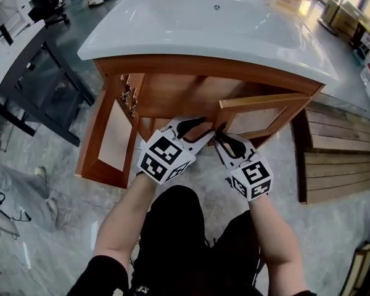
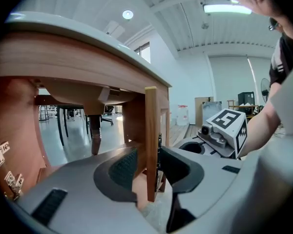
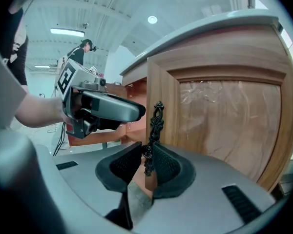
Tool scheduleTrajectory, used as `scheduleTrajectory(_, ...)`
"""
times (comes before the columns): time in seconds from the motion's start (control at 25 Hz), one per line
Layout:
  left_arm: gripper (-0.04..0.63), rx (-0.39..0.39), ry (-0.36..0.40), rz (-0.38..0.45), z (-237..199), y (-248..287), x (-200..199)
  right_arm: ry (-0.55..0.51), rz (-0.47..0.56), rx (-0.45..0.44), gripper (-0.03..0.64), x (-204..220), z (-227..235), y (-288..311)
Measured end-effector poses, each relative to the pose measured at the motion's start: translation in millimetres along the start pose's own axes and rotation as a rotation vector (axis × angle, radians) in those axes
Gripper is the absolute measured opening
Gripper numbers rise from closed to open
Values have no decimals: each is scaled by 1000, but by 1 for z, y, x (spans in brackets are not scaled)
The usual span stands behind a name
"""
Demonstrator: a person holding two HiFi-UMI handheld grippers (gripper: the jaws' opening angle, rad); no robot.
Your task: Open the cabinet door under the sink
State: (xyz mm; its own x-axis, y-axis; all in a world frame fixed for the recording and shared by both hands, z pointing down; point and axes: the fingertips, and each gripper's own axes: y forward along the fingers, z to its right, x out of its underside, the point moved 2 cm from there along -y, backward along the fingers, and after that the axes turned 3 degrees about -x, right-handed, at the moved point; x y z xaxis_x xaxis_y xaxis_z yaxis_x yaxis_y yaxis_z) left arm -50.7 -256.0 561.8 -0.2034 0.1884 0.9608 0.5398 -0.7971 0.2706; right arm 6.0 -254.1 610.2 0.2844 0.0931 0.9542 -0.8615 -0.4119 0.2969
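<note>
The person is crouching before the cabinet (image 1: 191, 94), both forearms reaching forward. The right gripper (image 3: 146, 164) is clamping the black handle (image 3: 156, 118) of the right door (image 3: 224, 121), its ribbed pads (image 3: 124, 164) pressing the lower part of the handle from both sides. Just beside it, the left gripper (image 2: 147, 167) is straddling that same door's free edge. Its jaws are standing apart, with the wooden edge sitting loosely between them. The right door is hanging partly open, swung out toward the person and hinged at the cabinet's right side. The left door (image 1: 114, 137) is standing wide open, swung out to the left. Inside the cabinet a drain pipe (image 2: 94, 130) is hanging down. Above, the white sink (image 1: 191, 23) is overhanging the cabinet. Farther right, wooden pallets (image 1: 339, 159) are lying on the floor.
</note>
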Motion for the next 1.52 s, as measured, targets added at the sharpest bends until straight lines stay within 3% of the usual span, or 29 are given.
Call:
scheduleTrajectory(0.44, 154, 34, 22, 9, 29, 12, -15, -14, 17, -58, 85, 7, -9, -22)
scheduleTrajectory(0.56, 112, 48, 17, 17, 38, 10, -15, -14, 26, -74, 86, 8, -11, -28)
scheduleTrajectory(1.12, 89, 96, 64, -10, 80, -4, -20, -28, 48, -168, 91, 17, -25, -67)
scheduleTrajectory(1.36, 101, 6, 39, -5, 89, -3, -22, -20, 54, -190, 91, 18, -26, -76)
scheduleTrajectory(1.52, 105, -13, 28, -13, 93, -3, -22, -9, 64, -203, 91, 20, -26, -80)
